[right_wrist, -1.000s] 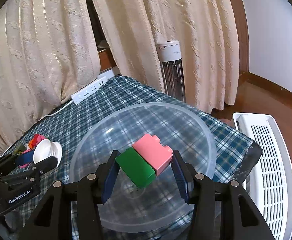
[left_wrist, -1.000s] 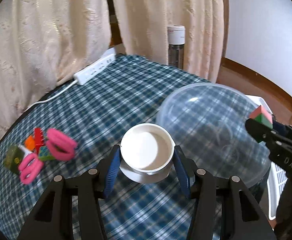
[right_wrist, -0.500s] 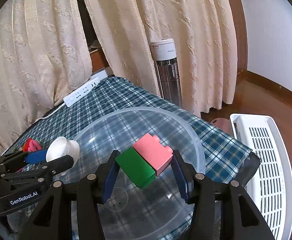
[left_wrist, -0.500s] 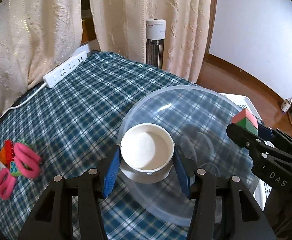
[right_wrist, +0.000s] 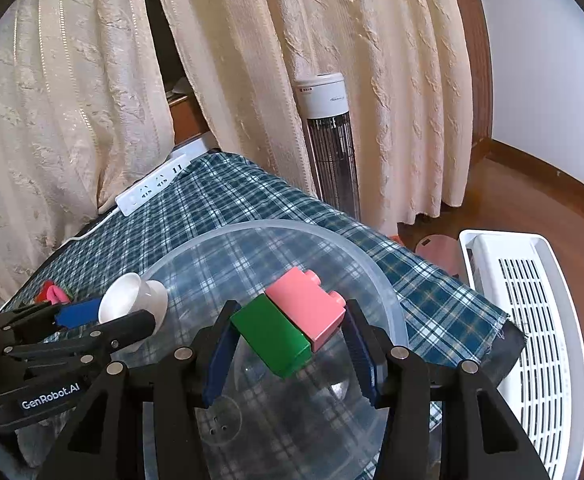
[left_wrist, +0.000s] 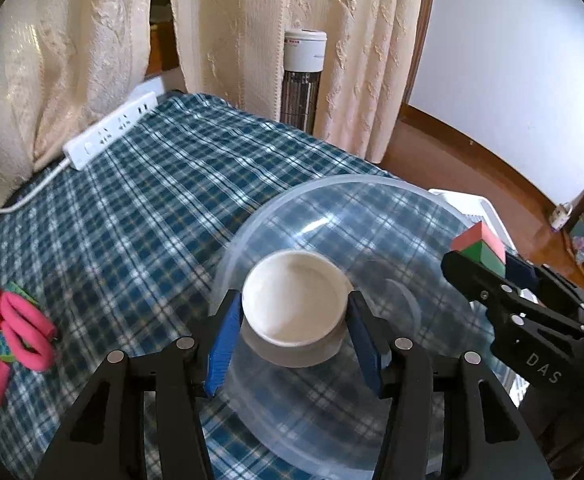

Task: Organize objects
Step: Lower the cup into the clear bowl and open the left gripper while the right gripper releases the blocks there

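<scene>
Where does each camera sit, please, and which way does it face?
Left wrist: behind the left tool, facing its white cup over the clear bowl; right tool at right.
Right wrist: behind the right tool, facing its pink-green block pair; left tool at left.
Shared: bowl, plaid tablecloth, power strip.

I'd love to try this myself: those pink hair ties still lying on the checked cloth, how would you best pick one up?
Pinch one side of a loop of the pink hair ties from above, tongs straddling the band; they lie flat and soft, so a side approach would probably just push them.
</scene>
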Motion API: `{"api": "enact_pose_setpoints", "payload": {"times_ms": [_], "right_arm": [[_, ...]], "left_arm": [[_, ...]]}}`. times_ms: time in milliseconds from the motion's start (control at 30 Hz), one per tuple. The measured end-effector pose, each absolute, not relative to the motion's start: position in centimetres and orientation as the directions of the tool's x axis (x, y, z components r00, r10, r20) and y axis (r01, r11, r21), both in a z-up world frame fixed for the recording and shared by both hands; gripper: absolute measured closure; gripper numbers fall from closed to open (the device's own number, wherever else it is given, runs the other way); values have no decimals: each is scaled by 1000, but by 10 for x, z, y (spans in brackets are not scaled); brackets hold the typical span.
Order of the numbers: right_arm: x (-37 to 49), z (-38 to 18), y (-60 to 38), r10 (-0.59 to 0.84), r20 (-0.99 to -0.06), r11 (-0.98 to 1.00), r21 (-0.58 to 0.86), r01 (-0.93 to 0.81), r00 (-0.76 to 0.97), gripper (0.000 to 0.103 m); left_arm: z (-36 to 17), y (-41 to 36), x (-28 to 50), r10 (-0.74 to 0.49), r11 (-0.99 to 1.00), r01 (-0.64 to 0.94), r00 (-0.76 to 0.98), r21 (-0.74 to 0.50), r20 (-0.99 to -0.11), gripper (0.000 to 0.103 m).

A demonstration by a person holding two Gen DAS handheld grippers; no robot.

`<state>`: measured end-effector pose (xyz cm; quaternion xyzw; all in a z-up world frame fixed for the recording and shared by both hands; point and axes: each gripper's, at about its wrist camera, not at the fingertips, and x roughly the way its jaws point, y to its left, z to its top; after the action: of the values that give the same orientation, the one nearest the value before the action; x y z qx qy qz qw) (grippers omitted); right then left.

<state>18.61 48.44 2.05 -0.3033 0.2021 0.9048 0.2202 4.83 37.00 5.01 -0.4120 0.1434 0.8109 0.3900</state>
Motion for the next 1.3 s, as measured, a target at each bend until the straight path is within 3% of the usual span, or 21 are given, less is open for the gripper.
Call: {"api": "enact_pose_setpoints", "payload": {"times_ms": [167, 467, 867, 1300], "right_arm": [[187, 18, 490, 287, -644, -806, 238, -543, -709, 46], [188, 22, 486, 297, -634, -806, 233, -544, -714, 40], [188, 28, 469, 266, -628, -815, 258, -518, -732, 37], [174, 40, 430, 211, -605, -862, 255, -438, -768, 37]], "left_arm": [[52, 370, 45, 538, -653, -747, -338, -128, -772, 42], [60, 361, 46, 540, -665, -737, -365, -119, -758, 41], [66, 332, 44, 510, -720, -686, -417, -107, -752, 29], [75, 267, 37, 459, -805, -585, -505, -101, -731, 29]]}}
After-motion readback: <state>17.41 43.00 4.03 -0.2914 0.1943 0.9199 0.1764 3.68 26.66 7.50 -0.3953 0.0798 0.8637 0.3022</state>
